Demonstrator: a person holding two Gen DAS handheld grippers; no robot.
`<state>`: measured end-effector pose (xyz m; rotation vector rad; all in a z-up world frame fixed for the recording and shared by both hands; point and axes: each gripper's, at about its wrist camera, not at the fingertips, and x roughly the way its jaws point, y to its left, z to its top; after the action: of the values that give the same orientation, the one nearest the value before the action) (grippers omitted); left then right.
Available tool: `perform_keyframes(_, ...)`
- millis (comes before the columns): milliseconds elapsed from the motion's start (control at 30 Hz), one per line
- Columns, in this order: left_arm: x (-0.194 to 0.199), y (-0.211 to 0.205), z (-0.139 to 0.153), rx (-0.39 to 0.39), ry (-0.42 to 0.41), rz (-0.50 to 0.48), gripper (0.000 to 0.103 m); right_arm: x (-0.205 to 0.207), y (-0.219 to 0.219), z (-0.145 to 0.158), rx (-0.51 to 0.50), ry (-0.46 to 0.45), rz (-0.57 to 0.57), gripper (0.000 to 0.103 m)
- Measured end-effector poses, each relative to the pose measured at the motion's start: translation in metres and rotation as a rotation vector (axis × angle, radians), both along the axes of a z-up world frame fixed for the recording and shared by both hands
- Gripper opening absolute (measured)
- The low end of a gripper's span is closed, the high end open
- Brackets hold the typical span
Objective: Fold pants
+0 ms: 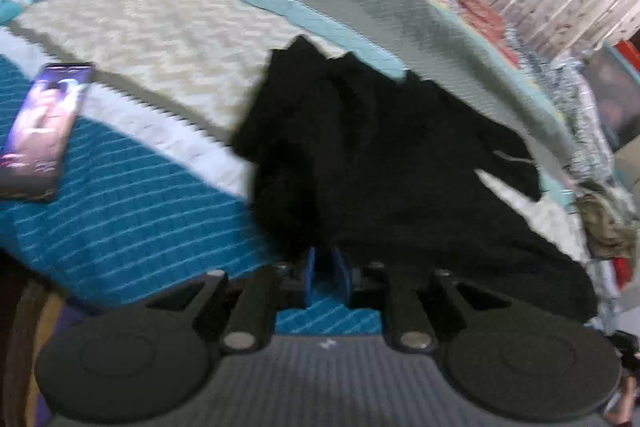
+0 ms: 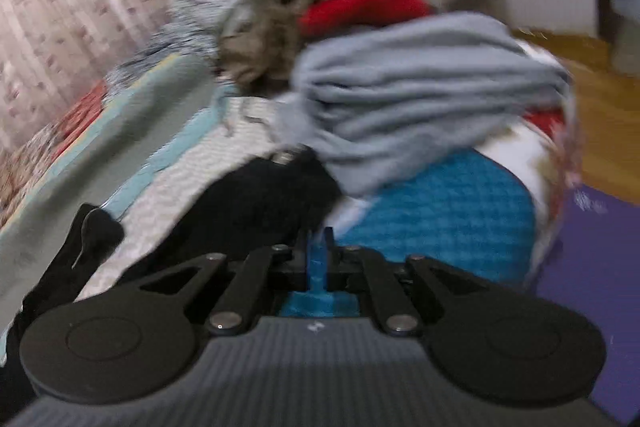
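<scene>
the black pants [image 1: 380,163] lie bunched on the bed [image 1: 132,195], soft, limp and light i judge, so i'd pinch a hem or waistband edge; my left fingers [image 1: 329,269] sit nearly together, my right fingers [image 2: 319,247] pressed together, both seemingly empty.

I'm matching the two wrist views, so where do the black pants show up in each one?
Left wrist: black pants fill the centre, ahead of the fingers.
Right wrist: lower left of centre, under the grey garment.
Shared landmark: the blue striped bedspread.
</scene>
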<state>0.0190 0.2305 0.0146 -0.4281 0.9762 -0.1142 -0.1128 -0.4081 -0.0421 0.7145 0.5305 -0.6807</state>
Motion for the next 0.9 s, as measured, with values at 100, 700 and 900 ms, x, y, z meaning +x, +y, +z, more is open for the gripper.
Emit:
perform_keyframes(100,-0.014,0.021,0.006,0.017,-0.045,0.079,0.039,0.0,0.005,0.012,-0.02,-0.016,0.002,0.011)
perform_keyframes(700,0.097,0.002,-0.073,-0.133,-0.006,0.091,0.054,0.1,0.134,0.027,-0.088,0.029,0.494,0.031)
perform_keyframes(900,0.083,-0.011,-0.062,-0.051,-0.054,0.081,0.013,0.121,0.173,0.021,-0.061,0.087,0.599,0.031)
